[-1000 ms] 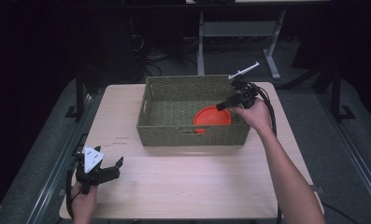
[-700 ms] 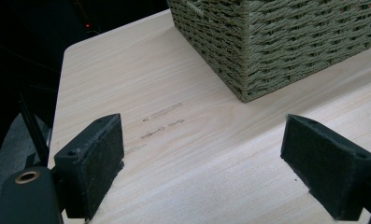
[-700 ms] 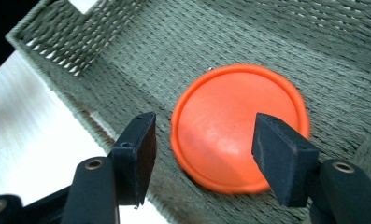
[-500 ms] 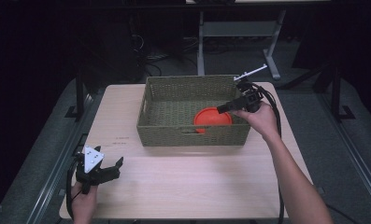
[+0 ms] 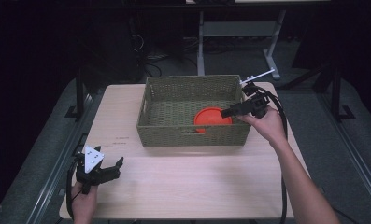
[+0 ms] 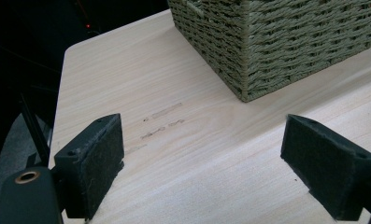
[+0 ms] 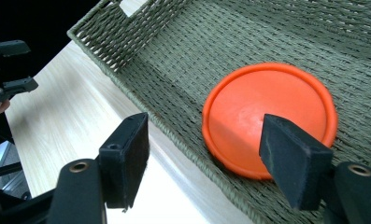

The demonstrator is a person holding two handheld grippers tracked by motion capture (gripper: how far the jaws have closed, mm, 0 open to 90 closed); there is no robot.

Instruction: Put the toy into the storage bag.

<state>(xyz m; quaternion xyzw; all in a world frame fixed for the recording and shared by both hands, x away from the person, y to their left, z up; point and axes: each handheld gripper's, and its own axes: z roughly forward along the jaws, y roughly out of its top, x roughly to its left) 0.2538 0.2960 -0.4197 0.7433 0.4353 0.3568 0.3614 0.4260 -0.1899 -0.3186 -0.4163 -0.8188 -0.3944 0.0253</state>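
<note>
Landmark: the basket [image 5: 192,112], olive woven, on the middle-back of the counter [image 5: 192,186].

Left gripper [image 5: 98,171]: well off the basket's near left corner, low over the counter. In my left gripper view the jaws stand wide apart with bare wood between them and nothing held; that corner of the basket [image 6: 248,56] sits ahead of them.

Disc [image 5: 213,119]: orange, round, with a raised rim, lying flat on the basket floor against the near wall, right of the basket's middle.

Right gripper [image 5: 234,111]: over the basket's right wall, pointing in toward the disc. In my right gripper view the jaws are spread wide and empty. One pad [image 7: 293,163] hangs over the disc [image 7: 267,116]; the other is over the near wall's rim. I cannot tell whether that pad touches the disc.

Handling, as I judge it: the disc looks like light, stiff plastic, smooth and likely slippery, not fragile. Lying flat, it gives no face to pinch. I would take it by the rim, one pad over and one under the edge, tipping it up against the near wall first. The weave may snag a pad.

Change from the earlier frames: my right gripper has drawn a little toward the basket's right wall; the disc and my left gripper lie where they were.
</note>
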